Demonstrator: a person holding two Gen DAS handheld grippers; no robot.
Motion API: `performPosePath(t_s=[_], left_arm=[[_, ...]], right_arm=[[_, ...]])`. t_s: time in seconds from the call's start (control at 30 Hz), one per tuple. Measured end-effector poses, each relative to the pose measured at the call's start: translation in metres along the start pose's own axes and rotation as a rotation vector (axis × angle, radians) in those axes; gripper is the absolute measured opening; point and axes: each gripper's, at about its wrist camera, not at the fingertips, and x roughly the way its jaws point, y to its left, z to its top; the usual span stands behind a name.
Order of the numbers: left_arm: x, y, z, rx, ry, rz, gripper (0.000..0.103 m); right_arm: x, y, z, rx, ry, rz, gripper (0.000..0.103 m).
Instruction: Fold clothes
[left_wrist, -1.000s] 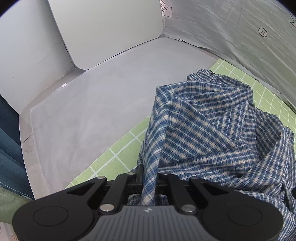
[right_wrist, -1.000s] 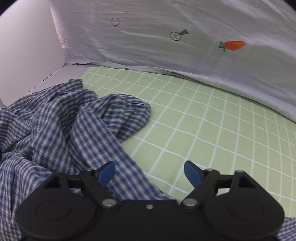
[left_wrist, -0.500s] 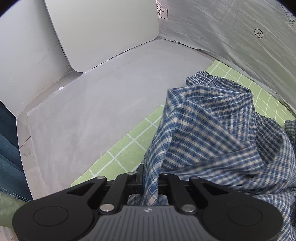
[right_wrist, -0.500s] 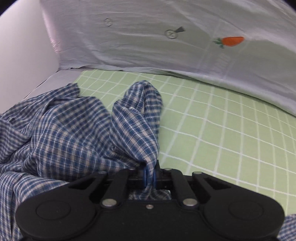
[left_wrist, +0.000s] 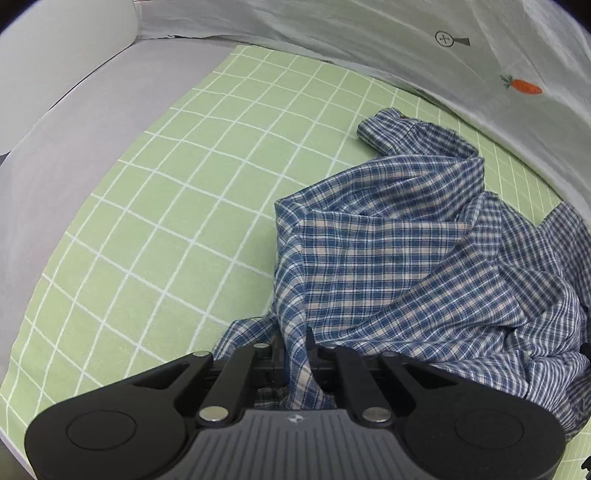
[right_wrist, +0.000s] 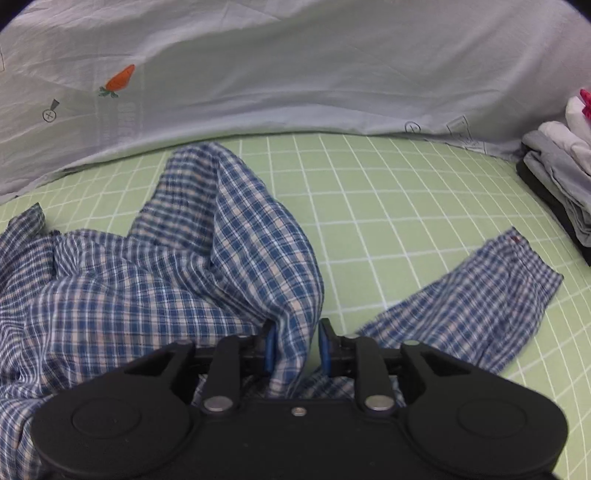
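Currently both clamped: left gripper (left_wrist: 295, 354) and right gripper (right_wrist: 294, 345) each pinch a fold of the plaid shirt (left_wrist: 406, 258), which lies crumpled on the green grid sheet (left_wrist: 184, 221), one sleeve (right_wrist: 480, 295) trailing toward the folded stack (right_wrist: 557, 177) at its right edge.

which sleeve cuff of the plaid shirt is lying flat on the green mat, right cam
The cuff at the right of the blue plaid cotton shirt, spread flat on the green checked mat. The cuff at far left is bunched against the body.
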Motion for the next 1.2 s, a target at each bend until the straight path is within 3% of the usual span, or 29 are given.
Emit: performPosePath(t_s=[0.03, 0.07, 0.13, 0.23, 0.3, 0.4, 0.47, 0.67, 0.8, 0.9, 0.93, 0.97, 1.0, 1.03, 1.07, 1.1, 1.2], left_arm=[[0.0, 0.003, 0.001, 0.001, 0.002, -0.001, 0.011], [-0.001, 0.005, 0.002, -0.001, -0.004, -0.006, 0.012], [-0.006, 0.009, 0.008, -0.002, -0.028, -0.01, 0.022], [-0.016, 0.012, 0.019, 0.016, -0.078, 0.011, 0.051], [-0.023, 0.013, 0.028, 0.025, -0.115, 0.016, 0.069], [-0.027, 0.01, 0.046, 0.043, -0.165, -0.033, 0.078], [-0.022, 0.001, 0.057, 0.078, -0.184, -0.061, 0.084], [0.009, -0.056, 0.082, 0.281, -0.162, -0.096, 0.085], [0.029, -0.091, 0.088, 0.381, -0.161, -0.126, 0.085], [0.045, -0.11, 0.093, 0.416, -0.146, -0.138, 0.084], [0.049, -0.114, 0.095, 0.417, -0.136, -0.138, 0.079], [0.054, -0.117, 0.097, 0.413, -0.125, -0.136, 0.067], [0.057, -0.118, 0.098, 0.406, -0.116, -0.129, 0.051], [0.06, -0.118, 0.099, 0.399, -0.107, -0.119, 0.042], [0.063, -0.117, 0.099, 0.391, -0.099, -0.109, 0.019], [0.064, -0.116, 0.1, 0.385, -0.096, -0.101, 0.004], [0.056, -0.109, 0.099, 0.374, -0.124, -0.073, 0.003]], right_arm=[[-0.001, -0.003, -0.003, 0.004, 0.009, -0.006, 0.049], [-0.003, -0.004, -0.003, 0.004, -0.001, -0.004, 0.051], [-0.007, -0.004, -0.002, 0.006, -0.02, 0.001, 0.062], [-0.014, -0.004, -0.001, 0.009, -0.05, 0.008, 0.084], [-0.014, -0.002, 0.01, 0.007, -0.082, 0.02, 0.089], [-0.011, 0.003, 0.034, -0.003, -0.135, 0.043, 0.102], [0.0, 0.009, 0.05, -0.024, -0.148, 0.068, 0.102], [0.047, 0.029, 0.091, -0.047, -0.097, 0.164, 0.102], [0.068, 0.036, 0.103, -0.058, -0.048, 0.199, 0.088], [0.081, 0.037, 0.106, -0.063, 0.003, 0.223, 0.063], [0.085, 0.037, 0.107, -0.062, 0.017, 0.238, 0.053], [0.086, 0.035, 0.107, -0.062, 0.023, 0.257, 0.046], [0.087, 0.034, 0.106, -0.063, 0.024, 0.273, 0.034], [0.087, 0.033, 0.106, -0.066, 0.023, 0.286, 0.019], [0.085, 0.031, 0.107, -0.067, 0.015, 0.296, 0.014], [0.082, 0.029, 0.11, -0.054, -0.008, 0.307, 0.009], [0.067, 0.015, 0.129, 0.026, -0.115, 0.337, 0.004]])
